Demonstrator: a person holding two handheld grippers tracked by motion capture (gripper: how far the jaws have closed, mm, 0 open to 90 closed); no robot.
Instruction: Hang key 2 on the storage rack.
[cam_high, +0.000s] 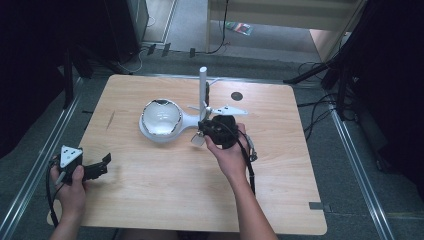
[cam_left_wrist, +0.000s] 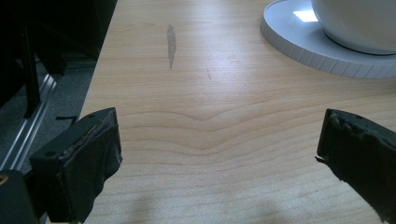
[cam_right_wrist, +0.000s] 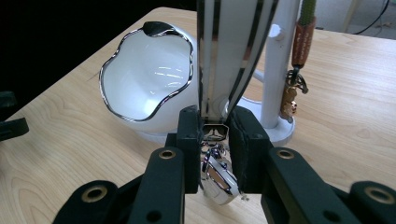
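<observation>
A white jewellery stand has a glossy bowl with a chrome rim and an upright post with short arms. My right gripper is at the foot of the post, shut on the lower end of a white strap with dark and silver stripes. The strap runs up out of the right gripper view. A silver clasp dangles under the jaws. My left gripper rests at the table's front left, open, with bare wood between its jaws.
A brown and green pendant hangs beside the post. The stand's ribbed base lies ahead of the left gripper, to its right. A small black disc sits at the back right of the table, and a dark streak marks the wood.
</observation>
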